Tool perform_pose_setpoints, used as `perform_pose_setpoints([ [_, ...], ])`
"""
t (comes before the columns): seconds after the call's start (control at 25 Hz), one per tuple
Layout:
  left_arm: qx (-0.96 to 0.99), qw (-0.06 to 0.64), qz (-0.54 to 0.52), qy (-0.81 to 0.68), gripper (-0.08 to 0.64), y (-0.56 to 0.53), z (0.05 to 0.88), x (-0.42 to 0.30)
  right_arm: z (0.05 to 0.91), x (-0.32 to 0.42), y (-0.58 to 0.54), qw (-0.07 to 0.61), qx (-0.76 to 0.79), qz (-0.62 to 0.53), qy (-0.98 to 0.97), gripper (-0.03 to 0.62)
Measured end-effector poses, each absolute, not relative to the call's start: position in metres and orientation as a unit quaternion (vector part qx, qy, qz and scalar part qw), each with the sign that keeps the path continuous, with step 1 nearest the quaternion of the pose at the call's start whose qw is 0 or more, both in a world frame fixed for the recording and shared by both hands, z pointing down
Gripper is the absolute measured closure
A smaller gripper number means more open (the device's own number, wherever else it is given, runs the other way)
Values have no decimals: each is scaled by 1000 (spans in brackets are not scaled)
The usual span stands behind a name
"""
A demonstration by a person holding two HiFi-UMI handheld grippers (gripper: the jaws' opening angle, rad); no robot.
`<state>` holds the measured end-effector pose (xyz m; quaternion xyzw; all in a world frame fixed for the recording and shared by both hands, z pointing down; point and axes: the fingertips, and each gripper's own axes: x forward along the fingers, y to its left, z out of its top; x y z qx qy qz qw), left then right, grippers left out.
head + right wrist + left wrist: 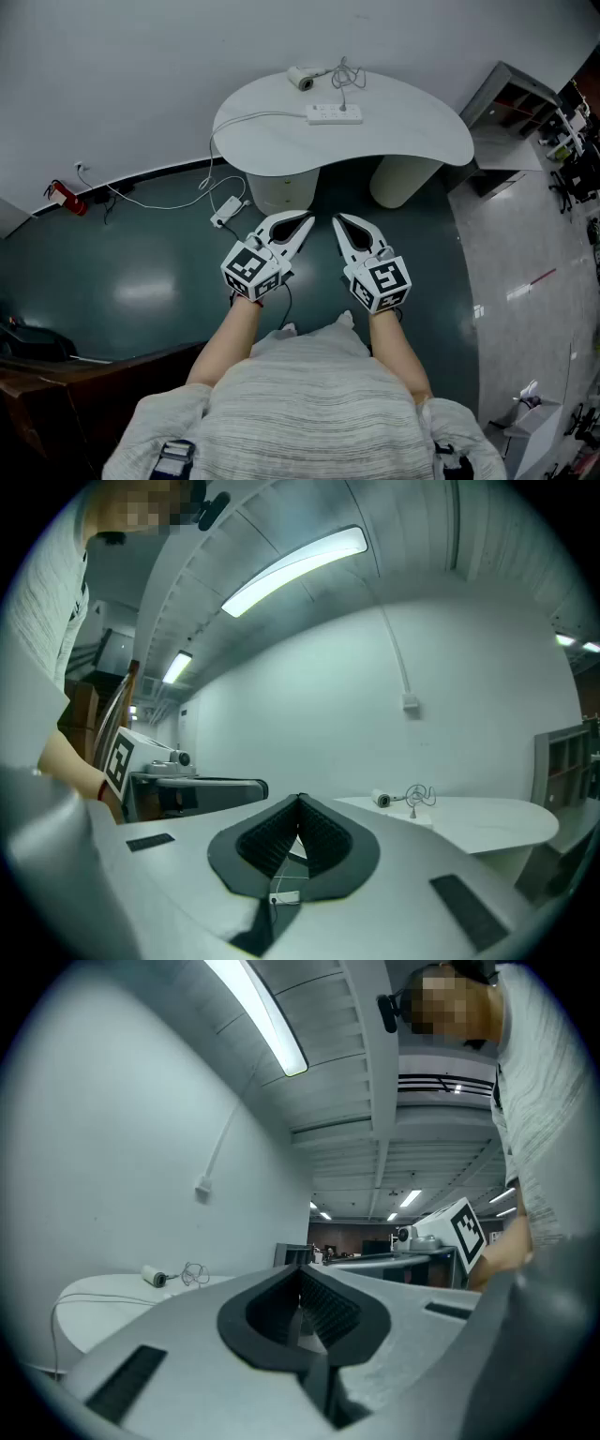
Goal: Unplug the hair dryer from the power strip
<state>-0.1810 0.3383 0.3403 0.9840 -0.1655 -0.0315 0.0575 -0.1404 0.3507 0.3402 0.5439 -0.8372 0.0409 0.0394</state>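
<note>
A white hair dryer (300, 78) lies at the back of a white curved table (412, 131), its coiled cord (346, 75) running to a white power strip (334, 114) in the table's middle. In the left gripper view the hair dryer (154, 1277) and cord (194, 1273) look small and far off; in the right gripper view the hair dryer (382, 799) and cord (418, 795) are equally distant. My left gripper (306, 223) and right gripper (339, 223) are held side by side over the floor, short of the table, both shut and empty.
The power strip's white cable (246, 118) drops off the table's left edge to an adapter (225, 215) on the dark green floor (141, 272). A red object (64, 197) sits by the wall. Shelving (525, 103) stands to the right, a dark desk (47, 375) at the lower left.
</note>
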Motion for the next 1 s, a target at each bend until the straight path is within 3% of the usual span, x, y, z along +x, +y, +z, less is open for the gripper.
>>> perform_pose_setpoints([
  [0.52, 985, 67, -32, -154, 552, 330, 344, -179, 340, -142, 347, 57, 540, 29, -839, 568],
  [1.0, 985, 72, -22, -156, 552, 261, 352, -89, 348, -69, 272, 57, 493, 31, -868, 565],
])
